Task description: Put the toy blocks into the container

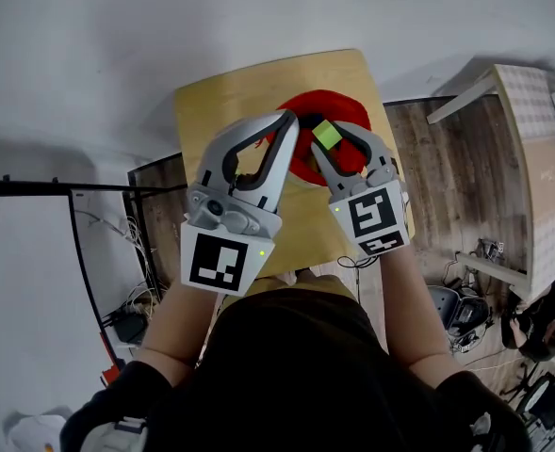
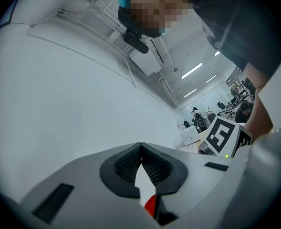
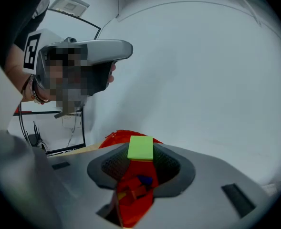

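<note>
Far left in the head view there's a black frame bar (image 1: 70, 188) and a tangle of cables (image 1: 131, 243) on the floor. Moving in, the left gripper (image 1: 286, 121) is up over the wooden table (image 1: 230, 102). Its grey body covers the left part of the red container (image 1: 329, 102). Its own view settles the state: the left gripper (image 2: 140, 149) has its ribbed pads meeting at the tips, with nothing between them. Only white wall shows ahead, and a sliver of red low in the gap. That view also catches the other tool's marker cube (image 2: 224, 136), and people at desks far behind, which the head view never shows.

On to the right. The right gripper (image 1: 329, 139) is clamped on the green block (image 1: 326, 134), right above the container. From the right gripper view the green block (image 3: 140, 148) sits pinched between the pads at their tips. Past it, down in the container (image 3: 116, 136), lies a blue block (image 3: 144, 179) among red and yellowish pieces. The jaws hide too much for a full count.

Tally: two grippers, one container, one green block in the grip, one blue block seen inside. Far right stands a second, paler table (image 1: 541, 158).
</note>
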Demonstrator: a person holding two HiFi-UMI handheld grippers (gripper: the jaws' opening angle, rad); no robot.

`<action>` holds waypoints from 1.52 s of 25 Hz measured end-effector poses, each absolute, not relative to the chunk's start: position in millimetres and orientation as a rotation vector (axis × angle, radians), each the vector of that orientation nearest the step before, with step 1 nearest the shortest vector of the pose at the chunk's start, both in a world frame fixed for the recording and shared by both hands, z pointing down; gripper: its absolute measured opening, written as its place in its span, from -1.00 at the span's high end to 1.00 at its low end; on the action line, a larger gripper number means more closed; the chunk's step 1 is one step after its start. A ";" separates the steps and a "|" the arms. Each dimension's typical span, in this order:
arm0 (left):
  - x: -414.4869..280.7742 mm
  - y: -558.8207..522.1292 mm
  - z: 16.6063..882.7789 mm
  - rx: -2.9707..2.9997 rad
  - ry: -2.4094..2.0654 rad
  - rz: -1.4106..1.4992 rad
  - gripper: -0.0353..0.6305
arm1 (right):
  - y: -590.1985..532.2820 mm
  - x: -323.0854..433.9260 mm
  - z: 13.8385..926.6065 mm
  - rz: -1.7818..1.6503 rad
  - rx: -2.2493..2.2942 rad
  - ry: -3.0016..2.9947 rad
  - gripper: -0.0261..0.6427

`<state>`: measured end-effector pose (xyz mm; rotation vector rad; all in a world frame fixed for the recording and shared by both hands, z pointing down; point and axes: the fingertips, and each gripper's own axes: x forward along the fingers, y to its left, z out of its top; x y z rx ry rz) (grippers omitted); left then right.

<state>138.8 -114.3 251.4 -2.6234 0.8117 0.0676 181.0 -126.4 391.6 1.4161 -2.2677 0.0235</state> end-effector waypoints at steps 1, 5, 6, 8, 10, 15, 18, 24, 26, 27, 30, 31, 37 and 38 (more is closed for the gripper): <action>138.0 -116.3 252.9 -2.626 0.816 0.064 0.86 | -127.8 180.7 394.7 0.034 1.411 -2.267 0.44; 139.2 -121.0 257.0 -2.638 0.813 0.057 0.86 | -129.7 183.0 403.5 0.062 1.412 -2.252 0.44; 139.1 -122.1 257.6 -2.640 0.811 0.055 0.86 | -131.1 183.8 406.2 0.065 1.413 -2.242 0.44; 138.9 -124.6 257.6 -2.641 0.806 0.059 0.86 | -134.3 184.9 414.1 0.087 1.403 -2.218 0.43; 139.3 -126.8 259.0 -2.641 0.804 0.056 0.86 | -135.3 185.1 422.1 0.111 1.376 -2.203 0.27; 137.5 -129.9 264.5 -2.648 0.805 0.032 0.86 | -133.7 188.4 425.6 0.122 1.379 -2.198 0.25; 136.8 -131.4 264.9 -2.647 0.807 0.033 0.86 | -133.8 189.7 427.0 0.122 1.382 -2.195 0.25; 138.3 -130.6 264.2 -2.648 0.793 0.040 0.86 | -134.1 194.6 419.7 0.045 1.425 -2.164 0.27; 138.9 -130.4 264.7 -2.647 0.788 0.038 0.86 | -134.1 197.0 411.7 -0.017 1.455 -2.156 0.83; 139.0 -130.3 264.8 -2.649 0.788 0.039 0.86 | -134.3 197.7 407.6 -0.029 1.475 -2.164 0.83; 139.8 -129.3 265.6 -2.653 0.781 0.038 0.86 | -134.9 198.6 398.0 0.001 1.522 -2.217 0.83; 140.4 -128.7 265.7 -2.653 0.778 0.037 0.86 | -135.2 199.3 395.4 0.006 1.532 -2.228 0.83; 140.7 -127.8 267.2 -2.645 0.770 0.011 0.86 | -131.5 196.5 362.1 -0.153 1.566 -2.285 0.83; 139.2 -127.4 267.1 -2.642 0.775 0.007 0.86 | -129.3 195.4 353.6 -0.195 1.579 -2.294 0.83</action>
